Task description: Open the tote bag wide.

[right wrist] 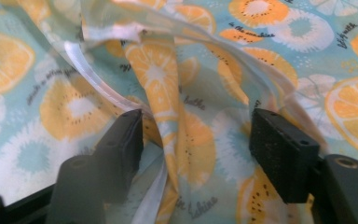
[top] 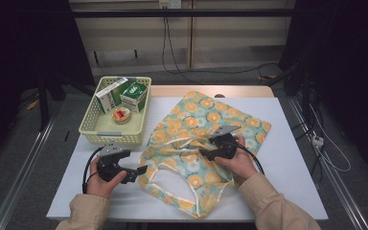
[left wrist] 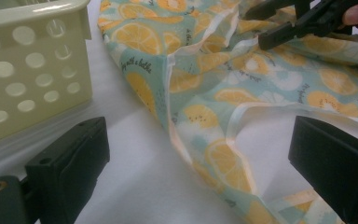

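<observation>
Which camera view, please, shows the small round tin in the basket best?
The high view: the round tin lies in the basket, in front of two green-and-white boxes. The left gripper view gives the basket's perforated wall, hiding its contents; the right gripper view looks at the citrus-print bag.

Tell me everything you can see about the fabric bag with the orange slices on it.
The fabric bag is thin, pale teal cloth printed with orange slices and small black script, with whitish trim. It lies crumpled on the white table, handles toward the person, right of the basket. The right claw stands open astride a raised fold.

Basket (top: 115,132) beside bag (top: 196,129)
</observation>
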Motion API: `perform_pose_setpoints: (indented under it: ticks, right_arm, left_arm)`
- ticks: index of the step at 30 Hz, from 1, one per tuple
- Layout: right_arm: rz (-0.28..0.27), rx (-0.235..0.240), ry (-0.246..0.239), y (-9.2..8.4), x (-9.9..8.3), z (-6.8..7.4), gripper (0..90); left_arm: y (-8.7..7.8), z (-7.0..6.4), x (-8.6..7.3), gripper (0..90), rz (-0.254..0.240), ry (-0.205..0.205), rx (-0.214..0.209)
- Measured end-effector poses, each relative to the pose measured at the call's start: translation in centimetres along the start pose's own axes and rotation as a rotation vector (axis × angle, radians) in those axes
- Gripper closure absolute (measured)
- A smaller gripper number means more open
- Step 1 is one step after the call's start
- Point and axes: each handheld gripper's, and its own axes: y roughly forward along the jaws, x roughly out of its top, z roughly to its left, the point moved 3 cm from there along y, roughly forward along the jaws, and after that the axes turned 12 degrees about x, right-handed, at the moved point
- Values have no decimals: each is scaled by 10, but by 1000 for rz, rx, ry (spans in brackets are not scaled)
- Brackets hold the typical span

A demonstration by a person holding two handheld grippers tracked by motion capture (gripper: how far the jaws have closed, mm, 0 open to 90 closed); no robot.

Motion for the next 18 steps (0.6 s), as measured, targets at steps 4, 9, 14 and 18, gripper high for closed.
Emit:
perform_pose_setpoints:
  ticks: [4, 9, 14, 18]
  right_arm:
    - [-2, 8, -11, 2, 1, 1, 397]
    - [-19, 2, 2, 3, 4, -6, 657]
    - [-14, 11, -6, 4, 8, -14, 807]
    - [-14, 4, -8, 4, 8, -18, 889]
  left_arm:
    - [0, 0, 0, 50, 2, 1, 0]
    - [1, -1, 1, 50, -1, 2, 0]
    - [1, 0, 0, 50, 3, 1, -2]
    - [0, 0, 0, 50, 1, -2, -2]
